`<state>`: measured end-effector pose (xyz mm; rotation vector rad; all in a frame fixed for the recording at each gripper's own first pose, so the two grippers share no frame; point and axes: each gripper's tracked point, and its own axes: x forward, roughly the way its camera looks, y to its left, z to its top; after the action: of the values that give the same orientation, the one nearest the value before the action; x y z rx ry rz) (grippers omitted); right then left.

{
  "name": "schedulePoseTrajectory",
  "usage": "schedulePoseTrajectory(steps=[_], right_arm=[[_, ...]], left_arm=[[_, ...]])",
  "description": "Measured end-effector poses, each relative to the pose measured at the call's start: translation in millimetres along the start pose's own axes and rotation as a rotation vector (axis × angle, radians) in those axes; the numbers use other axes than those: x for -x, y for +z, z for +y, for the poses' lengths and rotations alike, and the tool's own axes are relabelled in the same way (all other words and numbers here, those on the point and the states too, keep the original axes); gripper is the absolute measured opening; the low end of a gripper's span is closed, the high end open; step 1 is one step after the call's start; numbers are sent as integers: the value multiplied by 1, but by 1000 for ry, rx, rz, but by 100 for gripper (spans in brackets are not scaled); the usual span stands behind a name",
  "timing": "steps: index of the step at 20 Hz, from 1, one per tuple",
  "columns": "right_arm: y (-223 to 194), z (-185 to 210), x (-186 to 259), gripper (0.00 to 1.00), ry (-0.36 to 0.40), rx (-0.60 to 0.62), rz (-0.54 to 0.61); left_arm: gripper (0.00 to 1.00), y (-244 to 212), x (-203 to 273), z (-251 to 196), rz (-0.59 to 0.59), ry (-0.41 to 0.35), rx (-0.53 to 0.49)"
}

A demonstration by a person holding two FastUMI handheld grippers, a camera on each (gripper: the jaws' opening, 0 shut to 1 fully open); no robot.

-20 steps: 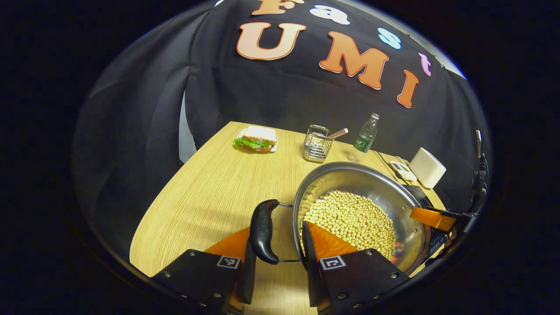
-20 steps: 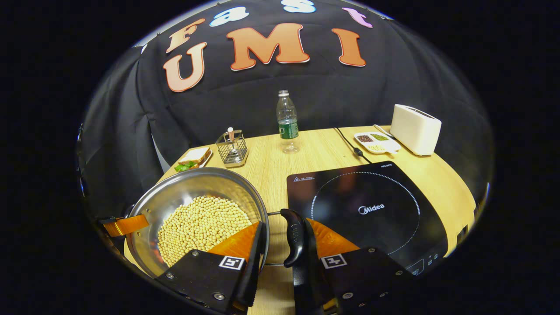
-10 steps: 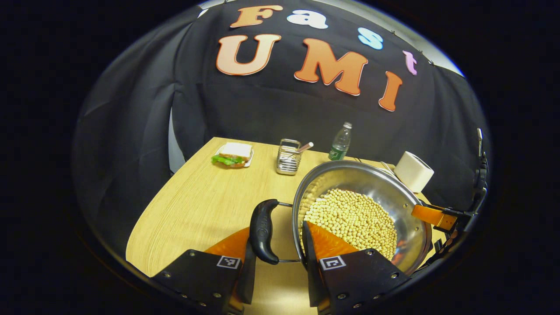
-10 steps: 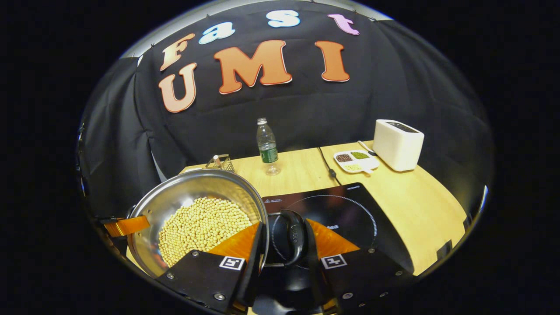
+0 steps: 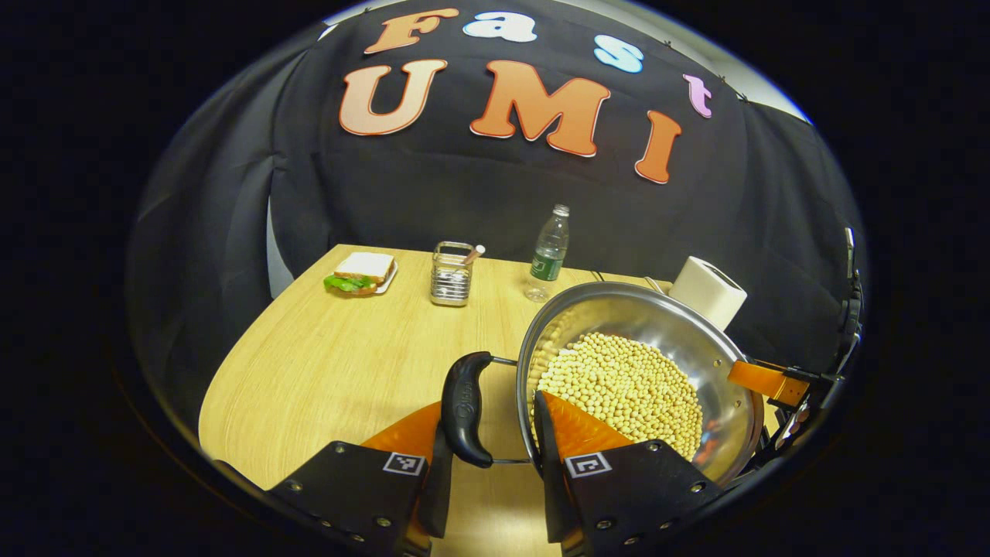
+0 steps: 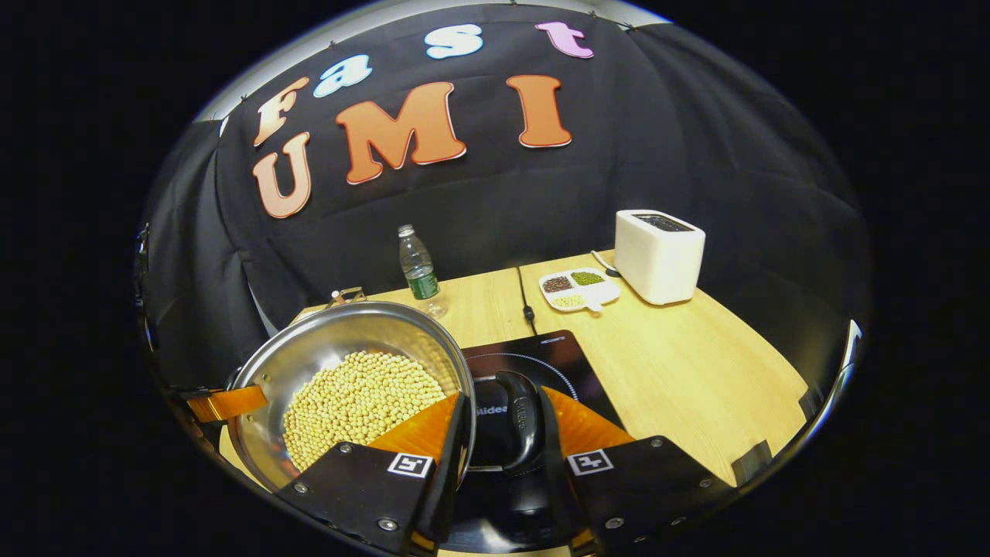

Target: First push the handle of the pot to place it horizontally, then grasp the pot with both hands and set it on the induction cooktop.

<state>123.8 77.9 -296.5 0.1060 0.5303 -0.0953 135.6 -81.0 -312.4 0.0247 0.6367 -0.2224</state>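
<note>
I am carrying the pot (image 5: 642, 371) between my two grippers, and the main risk I am weighing is tilt — it is heaped with loose soybeans (image 5: 623, 387), so if one hand is rising or leading faster than the other, the beans could be sliding to one wall and spilling over the rim. The second risk is grip: each handle is a narrow loop, and if a finger is only bearing on its edge, the pot could be swivelling on the wire stems and dropping at one side. Setting down off-centre on the induction cooktop (image 6: 541, 363) could also be leaving the base hanging over its edge.

My left gripper (image 5: 486, 456) is narrowed around the black left handle (image 5: 465, 408), one finger outside the loop and the other against the pot wall side; whether both fingers are truly pressing I am judging, not seeing outright. My right gripper (image 6: 501, 456) is likewise narrowed about the right handle (image 6: 522, 422), which is standing between its fingers.

In the right gripper view the pot is sitting left of that gripper, with the cooktop's dark glass directly beneath the handle — the pot seems to be over the cooktop's near left part, clear of the surface (image 6: 681, 363).
</note>
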Motion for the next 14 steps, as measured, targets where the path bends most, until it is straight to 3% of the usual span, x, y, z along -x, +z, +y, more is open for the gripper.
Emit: schedulePoseTrajectory(steps=[14], right_arm=[[-4, -85, -3, 49, -54, -58, 1]], left_arm=[[51, -17, -33, -80, 45, -56, -46]])
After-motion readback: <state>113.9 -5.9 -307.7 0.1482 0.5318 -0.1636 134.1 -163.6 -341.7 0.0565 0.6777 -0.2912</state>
